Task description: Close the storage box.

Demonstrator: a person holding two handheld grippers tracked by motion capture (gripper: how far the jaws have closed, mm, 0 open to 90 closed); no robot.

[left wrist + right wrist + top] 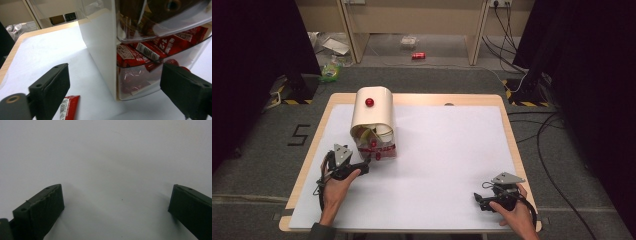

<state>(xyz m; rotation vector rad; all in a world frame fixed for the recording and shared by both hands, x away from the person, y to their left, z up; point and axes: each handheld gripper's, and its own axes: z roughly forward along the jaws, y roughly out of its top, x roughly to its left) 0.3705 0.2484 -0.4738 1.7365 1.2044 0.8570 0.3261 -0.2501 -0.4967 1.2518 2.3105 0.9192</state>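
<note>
Left gripper view: the left gripper has its 2 black jaws spread wide, empty, at the cream bread-bin-style box with a clear lid — red sachets inside, 1 red packet lying outside. The right gripper rests apart at the white table sheet — jaws wide, empty.

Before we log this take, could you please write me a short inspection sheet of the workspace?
Surface: white mat on a wooden table, bare at the right.
Job's things: cream bread box with red knob, clear lid part open, red packets inside; one red packet lies on the mat by the left gripper.
Clutter: nothing seen on the table.
Grippers: left gripper open at the box front; right gripper open over bare mat.
Cables: black cables on the floor at right.
Surroundings: red can, litter, desk behind.
</note>
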